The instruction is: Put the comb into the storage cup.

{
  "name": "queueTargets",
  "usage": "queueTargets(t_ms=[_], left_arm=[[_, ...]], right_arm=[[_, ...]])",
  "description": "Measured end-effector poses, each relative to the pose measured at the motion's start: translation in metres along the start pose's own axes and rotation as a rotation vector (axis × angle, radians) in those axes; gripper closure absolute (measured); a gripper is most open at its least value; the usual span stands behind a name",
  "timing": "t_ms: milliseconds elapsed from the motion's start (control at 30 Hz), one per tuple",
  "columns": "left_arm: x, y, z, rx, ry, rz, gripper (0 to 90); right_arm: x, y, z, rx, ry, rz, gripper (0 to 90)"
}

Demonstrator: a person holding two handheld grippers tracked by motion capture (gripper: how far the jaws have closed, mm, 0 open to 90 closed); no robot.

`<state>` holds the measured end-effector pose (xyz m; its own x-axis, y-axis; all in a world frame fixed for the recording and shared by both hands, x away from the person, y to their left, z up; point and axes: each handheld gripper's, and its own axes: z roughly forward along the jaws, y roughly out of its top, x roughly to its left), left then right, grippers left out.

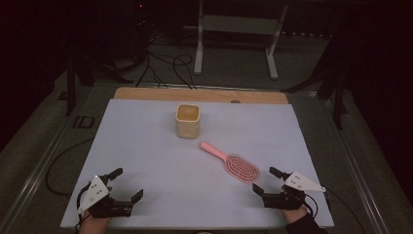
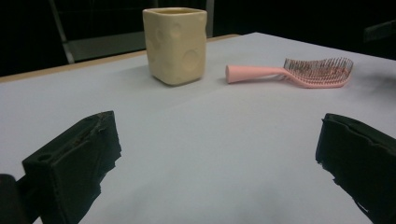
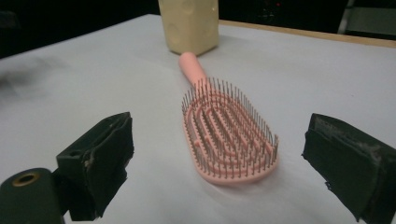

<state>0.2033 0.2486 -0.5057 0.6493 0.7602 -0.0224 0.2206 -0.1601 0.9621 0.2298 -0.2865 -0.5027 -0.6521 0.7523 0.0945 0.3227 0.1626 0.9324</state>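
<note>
Left gripper (image 1: 127,184) sits at about 7 o'clock on the white table (image 1: 146,146), jaws spread wide with nothing between them. The cream cup (image 1: 188,121) stands upright around 12 o'clock of the table's middle. The pink hairbrush (image 1: 233,163) lies bristles up at roughly 4 o'clock from the cup, handle pointing back toward it, close but not touching. Right gripper (image 1: 265,180) is down at 5 o'clock, jaws wide open too, just beside the brush head, gripping nothing.

Both tongs rest low near the table's front edge, left tongs (image 1: 127,183) and right tongs (image 1: 265,180) spread wide.
</note>
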Motion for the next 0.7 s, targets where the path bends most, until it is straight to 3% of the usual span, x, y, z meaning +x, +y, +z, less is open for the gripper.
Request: queueTargets(t_ms=[233, 700], left_arm=[[0.0, 0.0015, -0.001, -0.043, 0.021, 0.01, 0.2], [-0.0011, 0.0033, -0.0028, -0.056, 0.016, 0.012, 0.2]], right_arm=[[0.0048, -0.0003, 0.0011, 0.002, -0.014, -0.042, 8.4], [0.0035, 0.0046, -0.0015, 0.017, -0.009, -0.001, 8.6]])
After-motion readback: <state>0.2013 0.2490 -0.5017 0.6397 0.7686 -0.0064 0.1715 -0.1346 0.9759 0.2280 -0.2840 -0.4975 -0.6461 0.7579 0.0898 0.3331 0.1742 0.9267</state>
